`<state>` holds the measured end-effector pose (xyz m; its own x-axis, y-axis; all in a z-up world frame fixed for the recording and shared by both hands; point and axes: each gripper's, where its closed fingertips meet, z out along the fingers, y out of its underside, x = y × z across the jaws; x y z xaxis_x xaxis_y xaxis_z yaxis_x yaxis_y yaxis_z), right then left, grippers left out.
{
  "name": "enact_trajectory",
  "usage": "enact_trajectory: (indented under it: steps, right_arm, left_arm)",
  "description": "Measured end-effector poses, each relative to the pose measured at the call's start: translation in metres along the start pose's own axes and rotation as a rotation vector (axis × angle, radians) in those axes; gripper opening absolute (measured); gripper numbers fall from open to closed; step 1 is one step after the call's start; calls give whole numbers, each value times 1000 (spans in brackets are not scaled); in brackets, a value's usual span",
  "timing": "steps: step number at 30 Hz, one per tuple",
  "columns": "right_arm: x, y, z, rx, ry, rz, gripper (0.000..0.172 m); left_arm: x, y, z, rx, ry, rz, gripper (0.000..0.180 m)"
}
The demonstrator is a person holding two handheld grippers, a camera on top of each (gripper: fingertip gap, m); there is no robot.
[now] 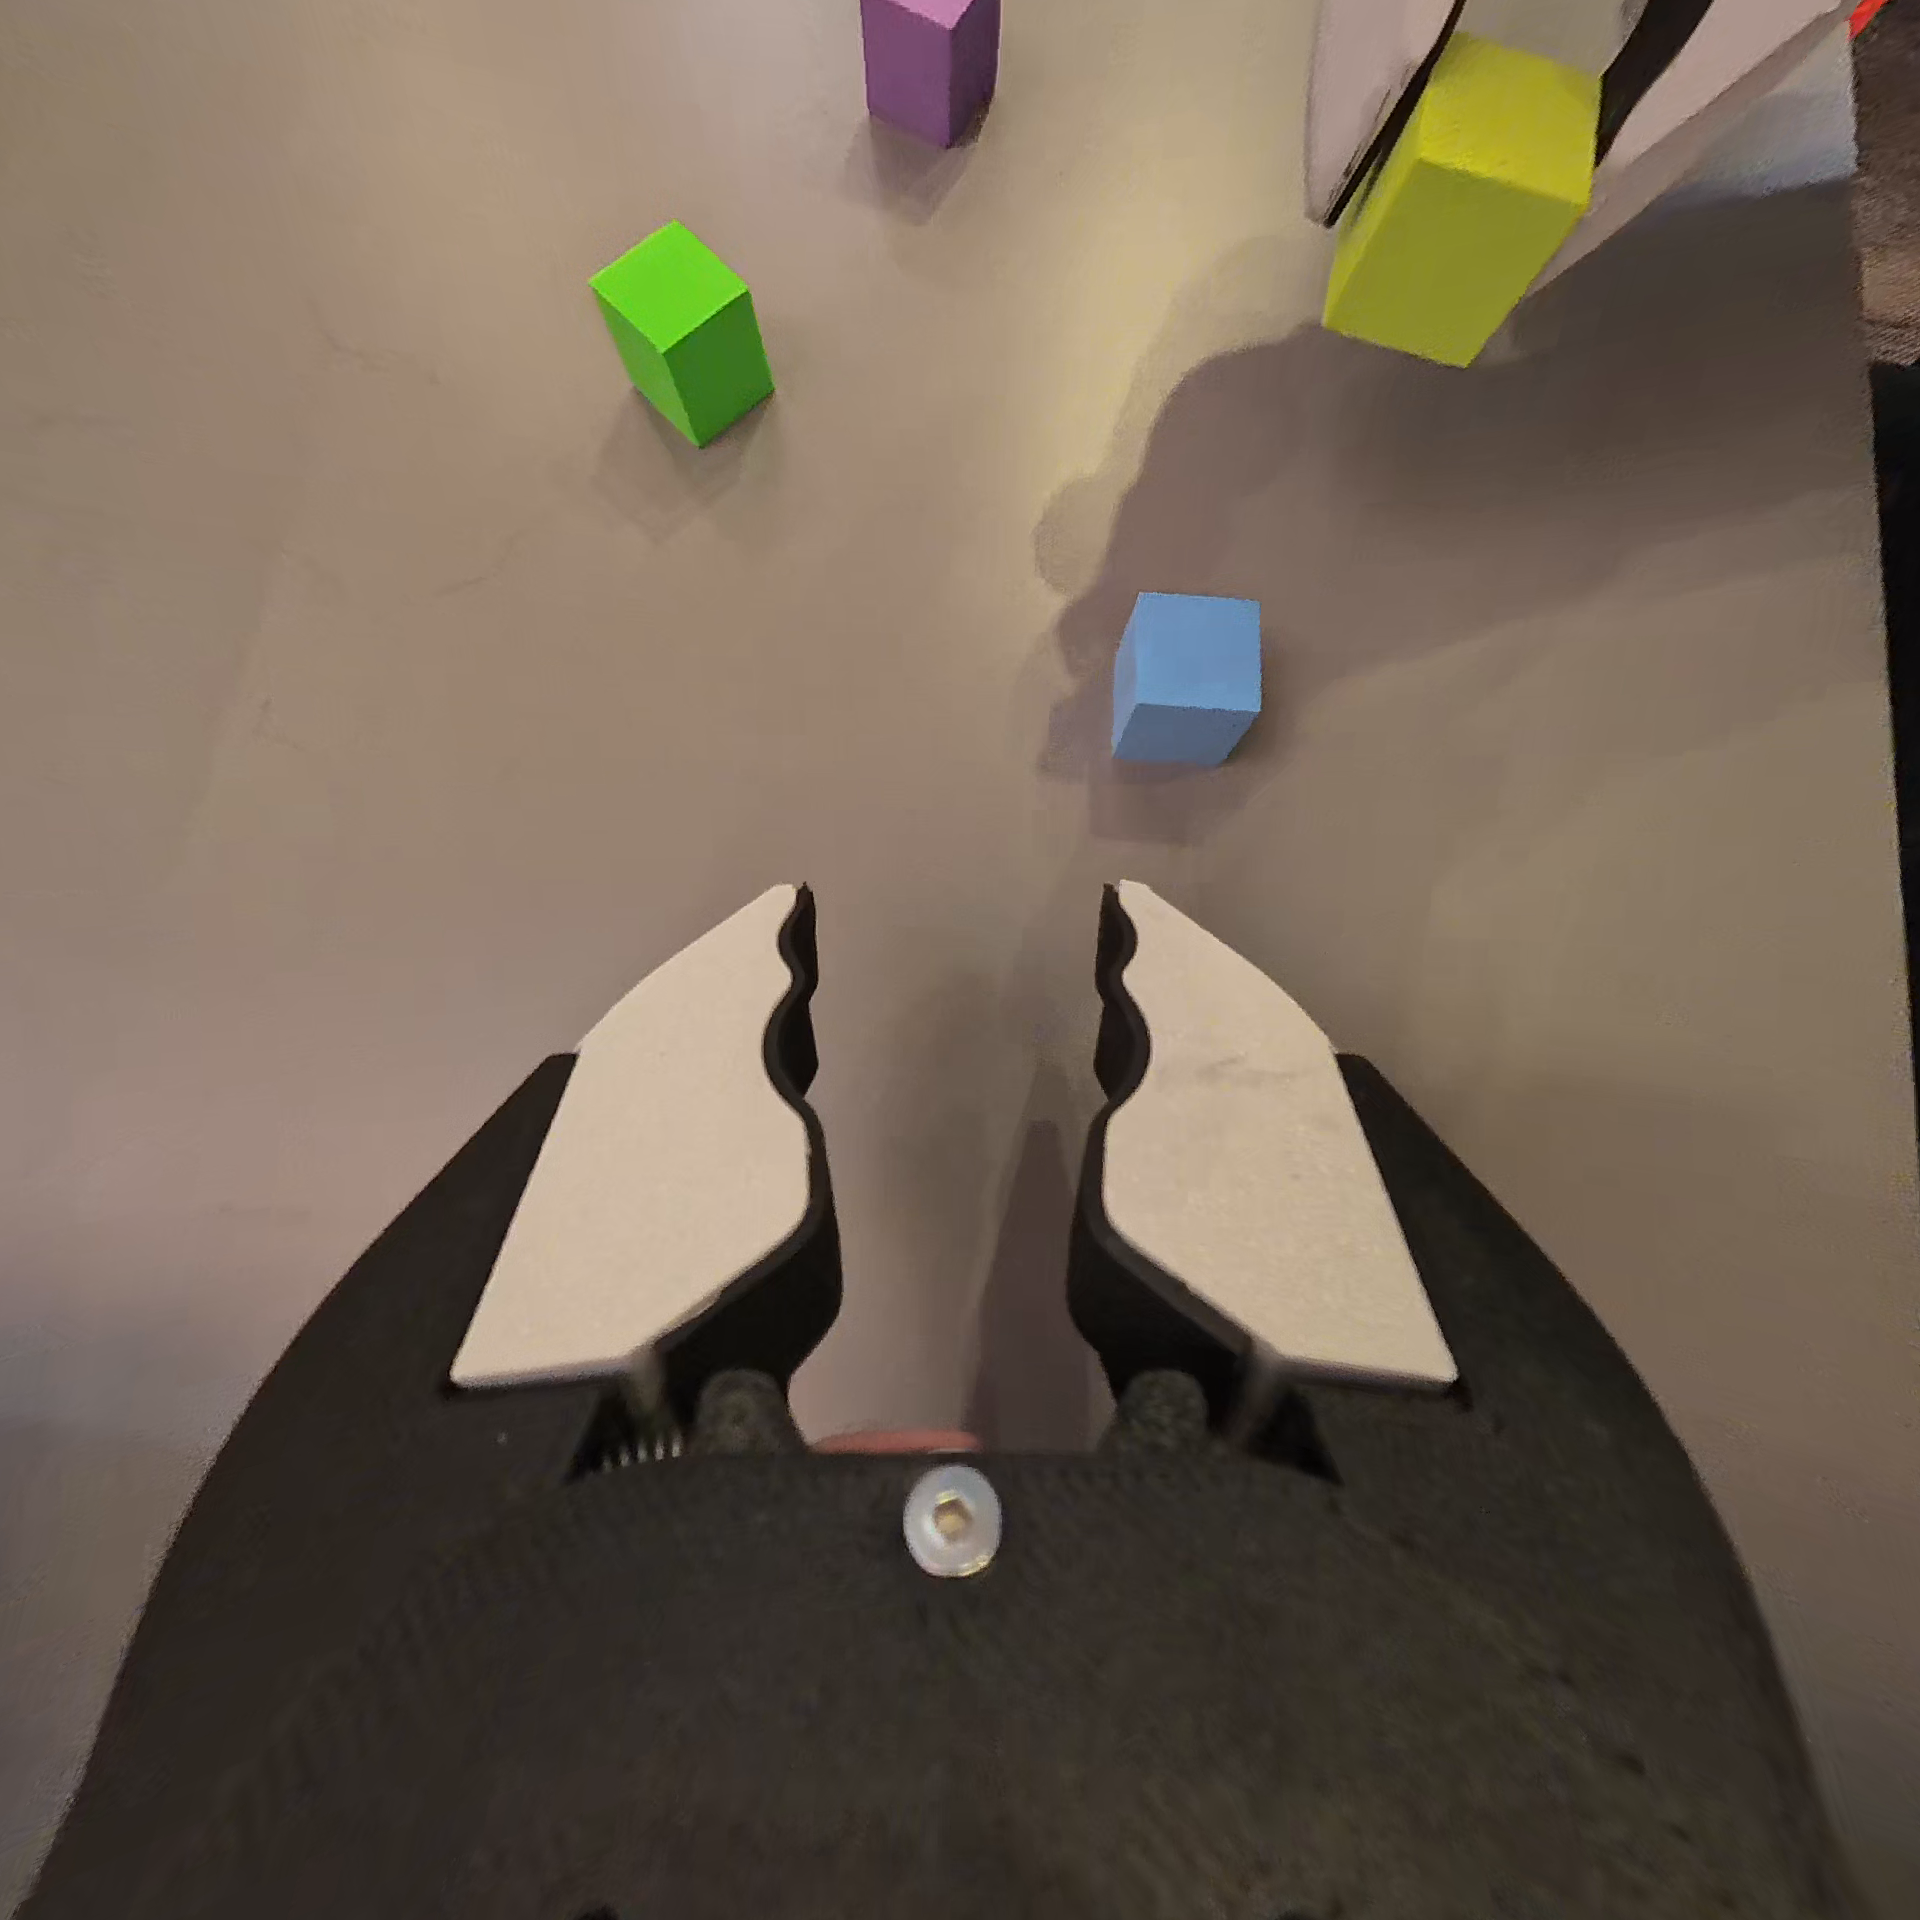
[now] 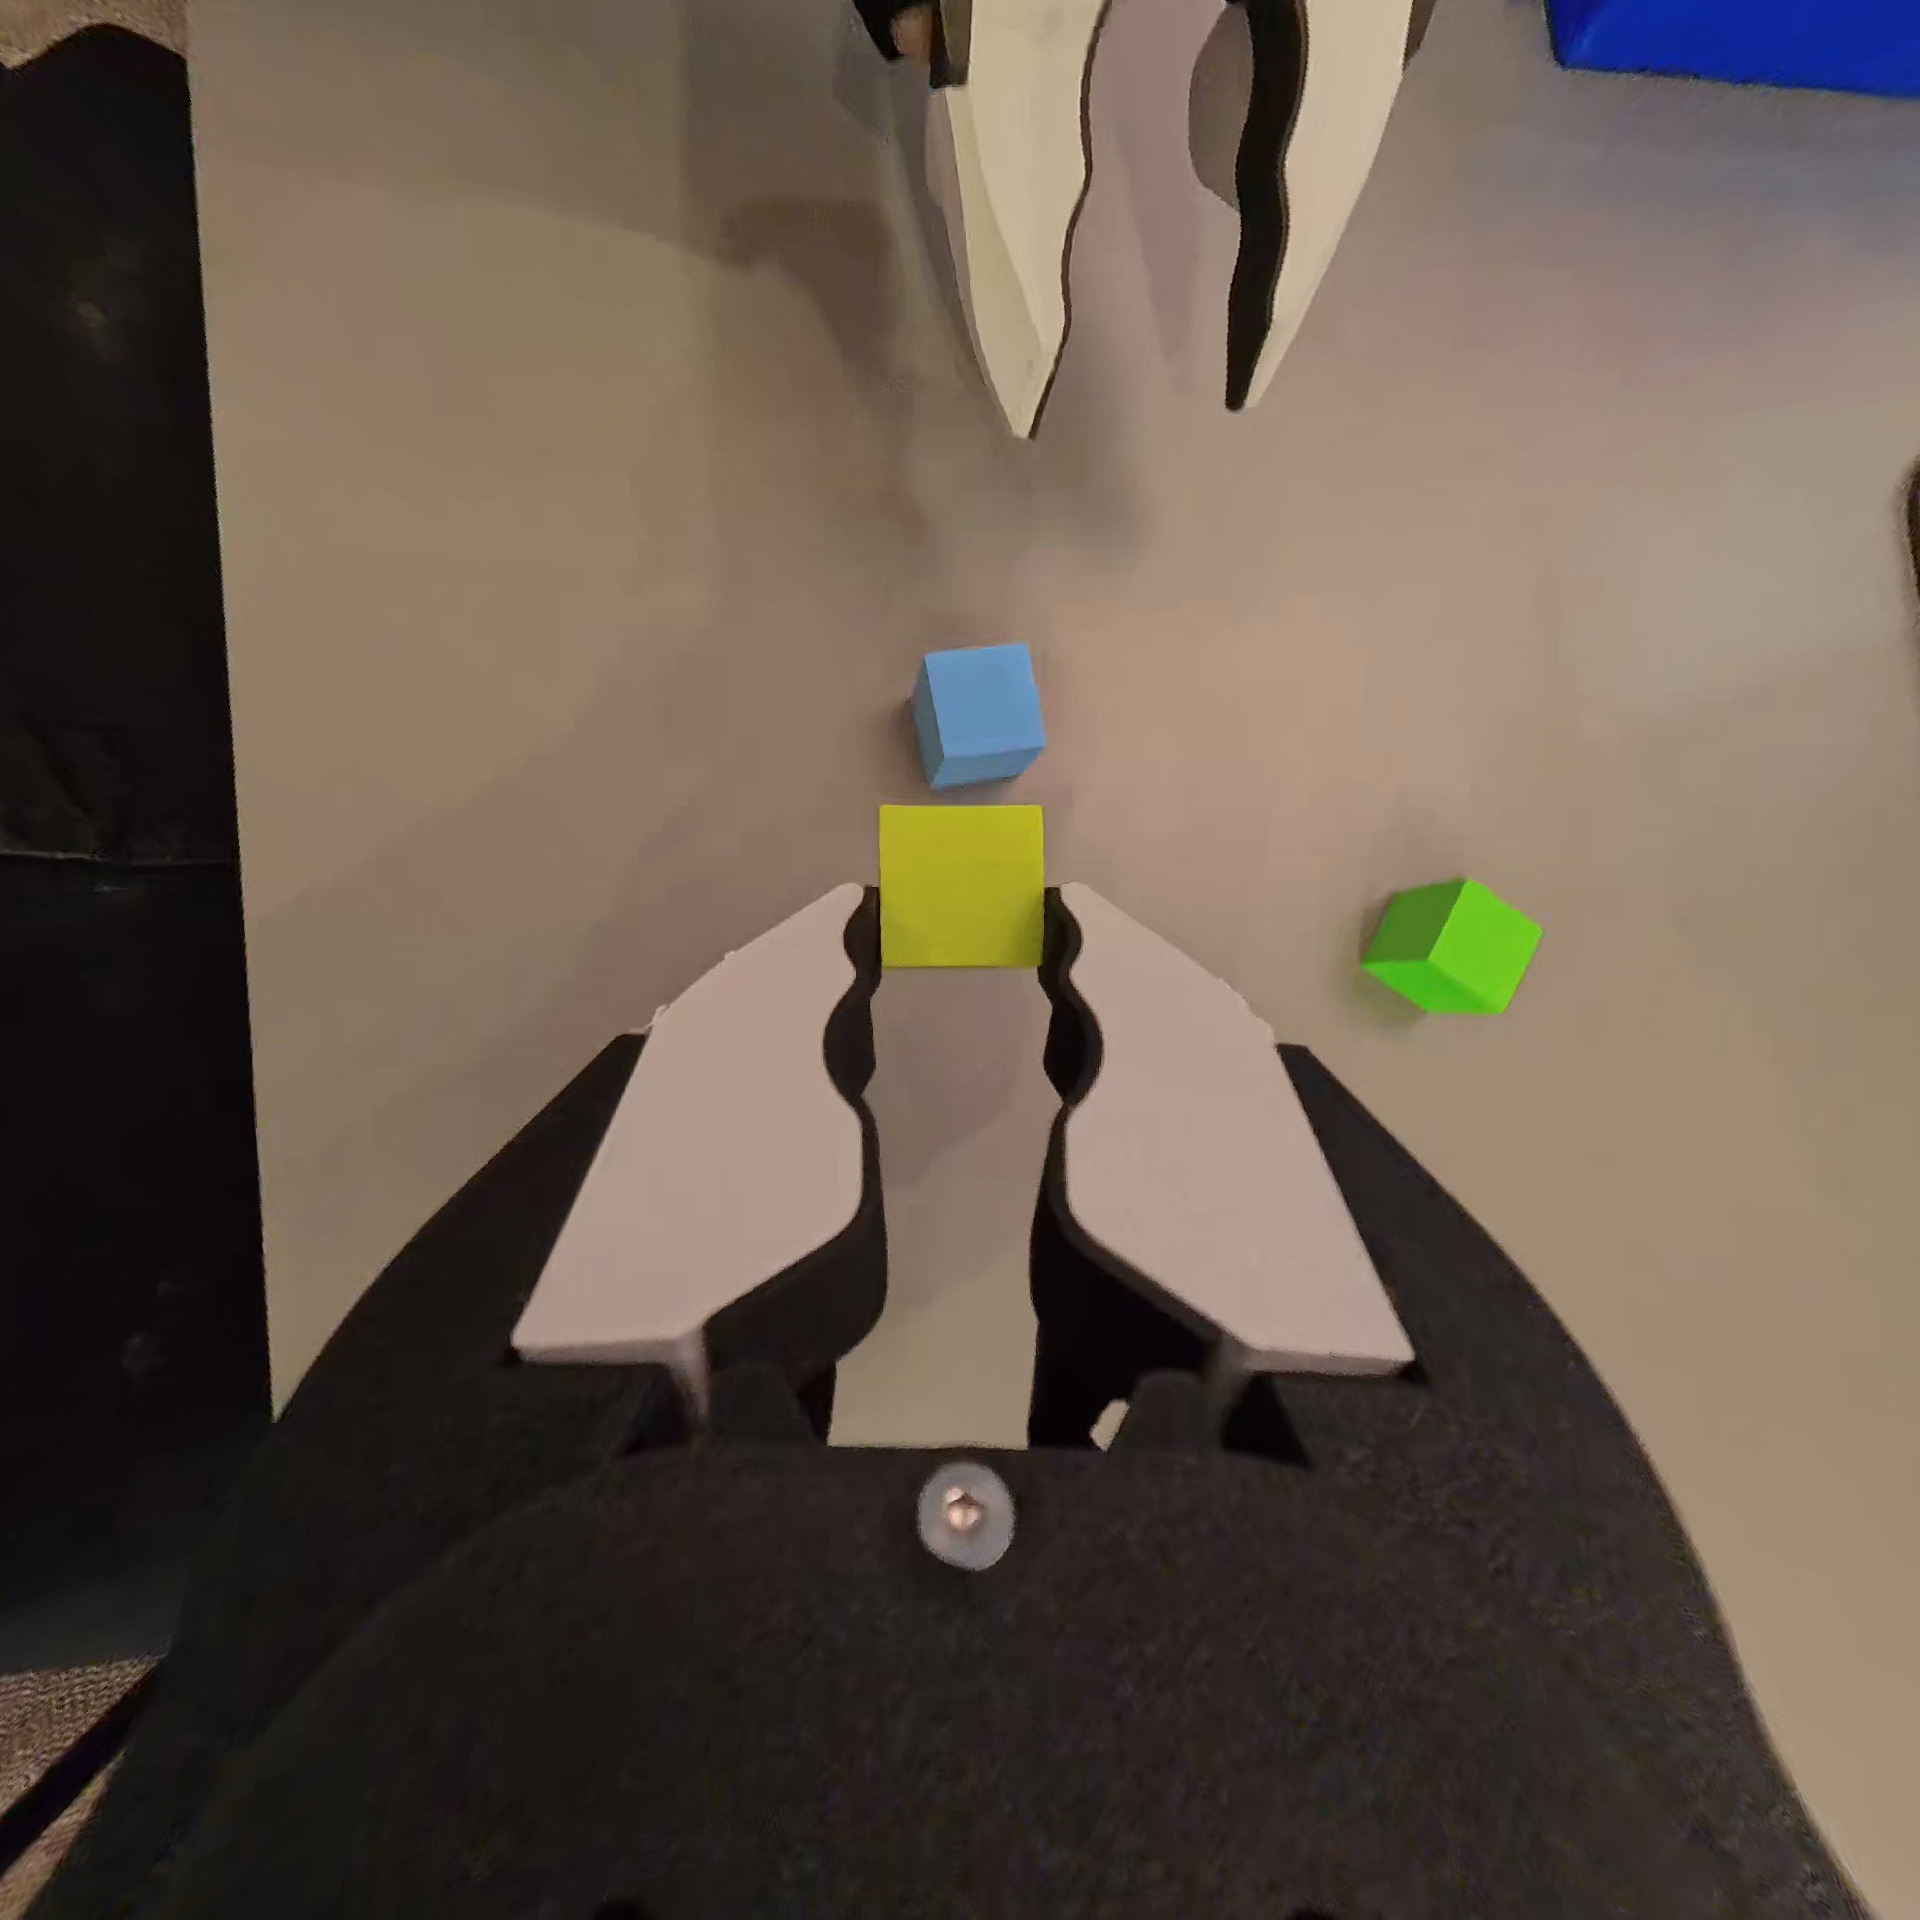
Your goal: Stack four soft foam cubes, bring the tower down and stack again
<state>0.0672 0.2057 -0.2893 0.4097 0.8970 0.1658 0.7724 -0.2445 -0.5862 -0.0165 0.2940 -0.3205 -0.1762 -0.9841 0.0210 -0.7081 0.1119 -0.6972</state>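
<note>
A: Where does the yellow cube [image 2: 960, 885] sit?

B: It is clamped at the fingertips of the right gripper [image 2: 961, 925], both dark pads pressed against its side faces, and carried clear of the tabletop [image 2: 520, 623]. The left wrist view shows the same cube aloft, with its shadow on the surface below.

A: And what lies beyond it?

B: The blue cube [image 2: 979, 713] stands on the table straight ahead of the right gripper's fingers, just past the yellow one and nearly on the same line. That is the relation the coming move seems to turn on: the held cube has only to travel forward along the fingers' axis and come down squarely. The blue cube is turned slightly against the yellow one's faces, so a small twist may be called for.

A: The other cubes?

B: The green cube [image 2: 1452, 961] rests off to the right of the right gripper, well apart from it. The purple cube [image 1: 928, 64] shows only in the left wrist view, at the far edge.

A: And the left gripper [image 1: 957, 904]?

B: Its fingers stand wide apart with nothing between them, above bare table. The blue cube lies ahead and a little to the right of it, near, so either gripper could reach that base; only the right one carries a load.
</note>
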Motion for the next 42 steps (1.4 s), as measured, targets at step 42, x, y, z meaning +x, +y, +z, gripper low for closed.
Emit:
enact_trajectory:
  steps: [42]
  right_arm:
    - [6,-22,60,-32,-198,-92,29]
  left_arm:
    - [-3,4,-5,13,16,-16,51]
